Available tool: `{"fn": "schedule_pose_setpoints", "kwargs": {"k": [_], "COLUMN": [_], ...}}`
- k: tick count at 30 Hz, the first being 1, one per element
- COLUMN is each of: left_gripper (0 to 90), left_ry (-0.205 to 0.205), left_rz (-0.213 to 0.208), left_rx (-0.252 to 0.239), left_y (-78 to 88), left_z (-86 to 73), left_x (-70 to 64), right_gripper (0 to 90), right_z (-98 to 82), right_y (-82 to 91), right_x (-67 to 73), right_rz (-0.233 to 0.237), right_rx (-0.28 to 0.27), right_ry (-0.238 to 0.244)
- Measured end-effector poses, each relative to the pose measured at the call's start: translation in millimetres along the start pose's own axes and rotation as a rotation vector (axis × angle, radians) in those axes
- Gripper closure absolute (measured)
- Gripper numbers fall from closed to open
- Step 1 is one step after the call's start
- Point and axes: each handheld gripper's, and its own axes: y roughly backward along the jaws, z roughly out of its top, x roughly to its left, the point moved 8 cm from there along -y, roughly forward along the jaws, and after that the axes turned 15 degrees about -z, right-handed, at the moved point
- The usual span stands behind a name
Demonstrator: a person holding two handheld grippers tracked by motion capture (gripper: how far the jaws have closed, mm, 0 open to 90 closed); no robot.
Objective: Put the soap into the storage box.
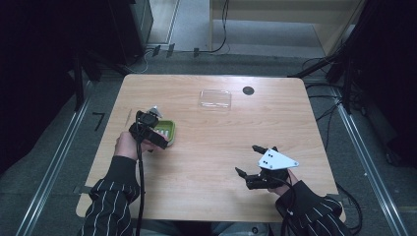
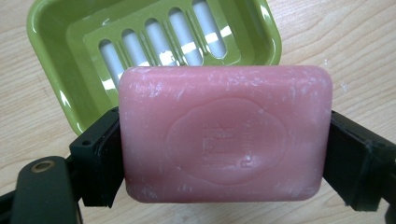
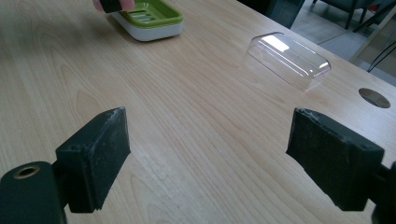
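A pink bar of soap [image 2: 224,135] is clamped between the black jaws of my left gripper [image 2: 224,158], held just above the near edge of a green soap dish [image 2: 51,56] with a slotted white floor. From above, that gripper [image 1: 156,138] hangs over the left side of the dish [image 1: 168,132]. My right gripper [image 1: 248,161] rests low over the table's front right, jaws wide apart with bare wood between them [image 3: 210,158]. The dish [image 3: 154,18] also appears far off in the right gripper view, with a corner of the soap [image 3: 99,4] above it.
A clear plastic lid [image 1: 215,99] lies upside down near the table's far edge; it is also in the right gripper view [image 3: 289,58]. A dark round grommet [image 1: 248,90] sits beside it. Cables trail on the floor beyond the wooden table [image 1: 211,162].
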Motion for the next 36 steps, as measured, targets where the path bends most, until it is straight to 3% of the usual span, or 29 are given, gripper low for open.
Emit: {"fn": "schedule_pose_setpoints", "kwargs": {"k": [9, 36], "left_gripper": [13.8, 13.8], "left_ry": [0.003, 0.085], "left_rz": [0.012, 0.039], "left_rx": [-0.03, -0.086], "left_y": [5.0, -1.9], "left_z": [9.1, 27.6], "left_x": [5.3, 23.9], "right_gripper": [13.7, 13.7], "right_z": [-0.1, -0.3], "right_y": [0.1, 0.0], "right_x": [-0.1, -0.1], "right_rz": [-0.002, -0.003], "right_rx": [0.001, 0.001], "right_ry": [-0.001, 0.0]}}
